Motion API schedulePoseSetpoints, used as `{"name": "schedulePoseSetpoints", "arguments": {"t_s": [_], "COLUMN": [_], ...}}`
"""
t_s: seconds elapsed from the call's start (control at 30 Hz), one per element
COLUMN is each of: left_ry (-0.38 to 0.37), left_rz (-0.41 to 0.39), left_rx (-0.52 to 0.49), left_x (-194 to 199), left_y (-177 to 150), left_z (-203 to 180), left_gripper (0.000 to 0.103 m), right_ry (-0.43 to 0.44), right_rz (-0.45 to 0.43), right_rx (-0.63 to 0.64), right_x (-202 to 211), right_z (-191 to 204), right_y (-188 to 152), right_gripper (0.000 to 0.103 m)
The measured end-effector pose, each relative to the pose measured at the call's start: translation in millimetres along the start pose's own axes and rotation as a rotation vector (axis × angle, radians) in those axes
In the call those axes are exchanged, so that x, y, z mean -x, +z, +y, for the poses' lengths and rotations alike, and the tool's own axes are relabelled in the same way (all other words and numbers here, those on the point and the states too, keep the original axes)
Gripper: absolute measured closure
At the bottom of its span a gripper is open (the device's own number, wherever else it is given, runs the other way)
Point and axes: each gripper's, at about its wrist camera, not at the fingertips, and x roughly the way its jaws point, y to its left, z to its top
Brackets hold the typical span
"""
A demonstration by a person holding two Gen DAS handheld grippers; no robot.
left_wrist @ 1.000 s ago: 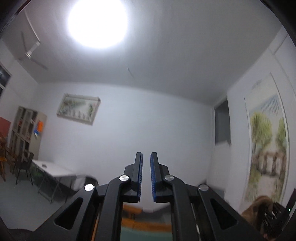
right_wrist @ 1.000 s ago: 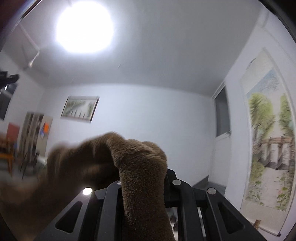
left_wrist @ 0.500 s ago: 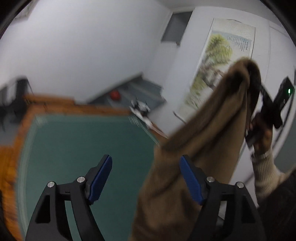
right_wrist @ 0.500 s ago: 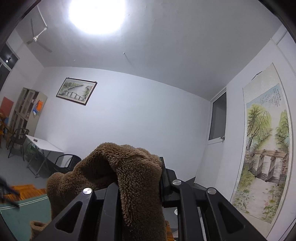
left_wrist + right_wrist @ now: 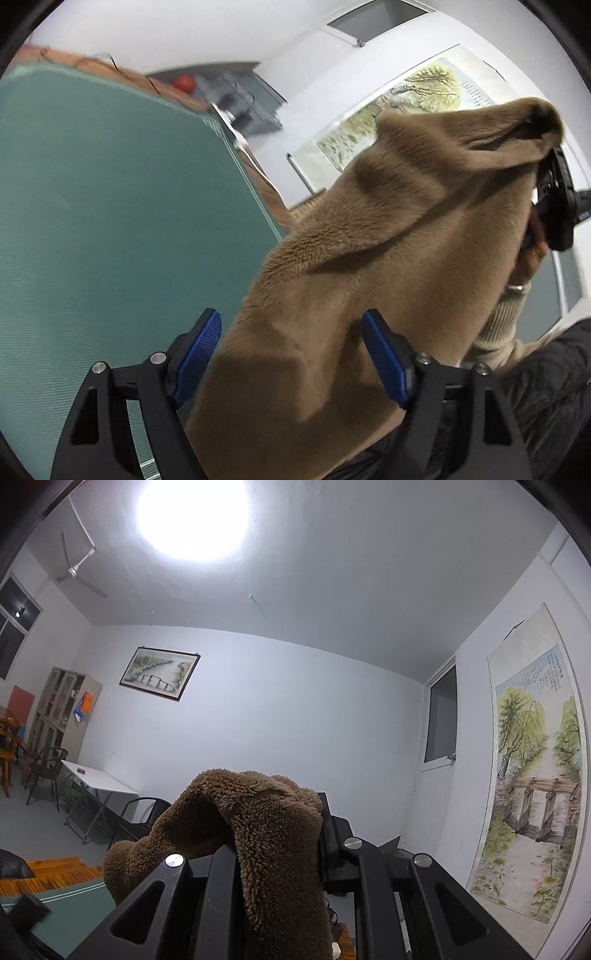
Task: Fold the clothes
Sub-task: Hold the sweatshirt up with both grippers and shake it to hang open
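A brown fleece garment (image 5: pixel 369 266) hangs in the air beside the green mat (image 5: pixel 110 221). My left gripper (image 5: pixel 291 354) is open, its blue pads (image 5: pixel 384 360) spread on either side of the hanging cloth without pinching it. The right gripper (image 5: pixel 554 201) shows at the upper right of the left wrist view, holding the garment's top edge high. In the right wrist view the right gripper (image 5: pixel 280 823) points toward the ceiling, shut on a bunched fold of the fleece (image 5: pixel 266 834), which drapes over its fingers and hides the tips.
The green mat lies on a wooden table (image 5: pixel 110 68) with a red ball (image 5: pixel 183 82) and grey items past its far edge. A person's hand and cream sleeve (image 5: pixel 506 317) hold the right gripper. A scroll painting (image 5: pixel 532 775), white table and chairs (image 5: pixel 92 786) stand beyond.
My left gripper swung down from facing the ceiling, opened wide, and moved in around the hanging garment. The right gripper kept its grip and stayed raised.
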Motion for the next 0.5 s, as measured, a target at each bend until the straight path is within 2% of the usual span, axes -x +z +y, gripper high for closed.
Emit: {"name": "schedulePoseSetpoints", "arguments": {"t_s": [0.03, 0.07, 0.13, 0.2, 0.3, 0.4, 0.5], "left_ry": [-0.013, -0.02, 0.029, 0.082, 0.169, 0.246, 0.33], "left_rz": [0.014, 0.024, 0.027, -0.013, -0.162, -0.37, -0.612], "left_rx": [0.013, 0.025, 0.04, 0.041, 0.029, 0.019, -0.034], "left_x": [-6, -12, -13, 0, 49, 116, 183], "left_y": [0, -1, -8, -11, -17, -21, -23], "left_z": [0, -1, -5, -11, -36, -75, -129], "left_gripper": [0.026, 0.034, 0.088, 0.092, 0.093, 0.093, 0.093], "right_ry": [0.002, 0.002, -0.007, -0.019, -0.053, -0.081, -0.08], "right_rz": [-0.002, -0.003, -0.001, 0.008, 0.022, 0.025, 0.002], "right_rx": [-0.004, -0.005, -0.001, -0.001, -0.032, -0.071, -0.098], "right_x": [0, -3, 6, -7, -40, -37, -53], "right_z": [0, -5, -5, -22, -61, -85, -83], "right_y": [0, -1, -1, -13, -35, -49, -65], "right_gripper": [0.086, 0.086, 0.086, 0.086, 0.086, 0.086, 0.086]}}
